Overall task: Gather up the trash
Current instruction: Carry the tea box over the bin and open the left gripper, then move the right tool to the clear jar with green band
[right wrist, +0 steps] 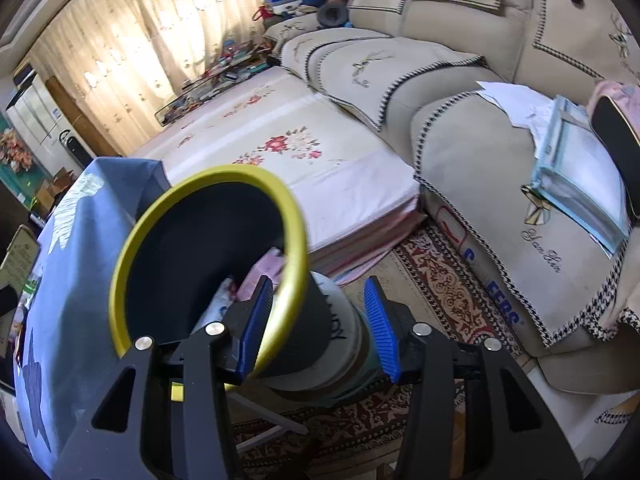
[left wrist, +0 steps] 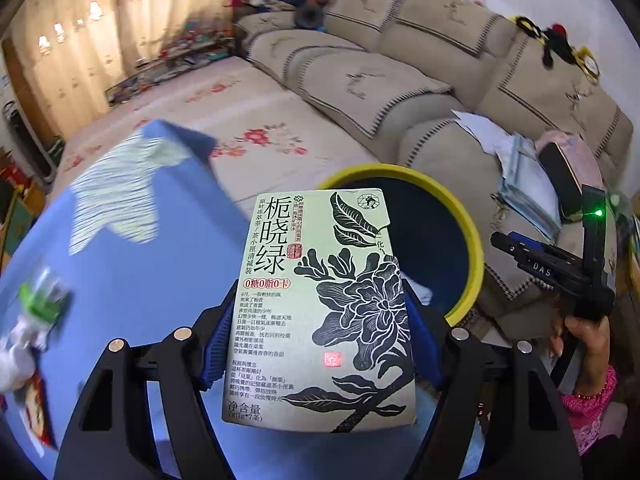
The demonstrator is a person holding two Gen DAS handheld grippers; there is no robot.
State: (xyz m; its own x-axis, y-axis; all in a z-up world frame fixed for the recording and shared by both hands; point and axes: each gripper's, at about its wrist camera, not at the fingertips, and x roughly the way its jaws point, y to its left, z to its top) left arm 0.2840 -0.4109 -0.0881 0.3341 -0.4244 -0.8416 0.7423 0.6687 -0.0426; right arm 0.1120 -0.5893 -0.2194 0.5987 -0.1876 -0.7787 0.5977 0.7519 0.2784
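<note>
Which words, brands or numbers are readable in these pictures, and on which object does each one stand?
"栀晓绿", "0糖0脂0卡", "净含量": green tea box held in the left gripper.
"DAS": right gripper.
"Yan Bin": sofa cover.
Box's small print and red carton lettering: too blurred.

Left gripper (left wrist: 320, 344) clamped on pale green tea box (left wrist: 320, 312), box upright between the blue pads (left wrist: 214, 350). Yellow-rimmed bin (left wrist: 472, 232) just behind it, dark inside. Blue tablecloth (left wrist: 160, 248) below, blurred wrappers (left wrist: 36, 312) at left edge. Right gripper (left wrist: 560, 272) visible far right, jaw state unclear.
</note>
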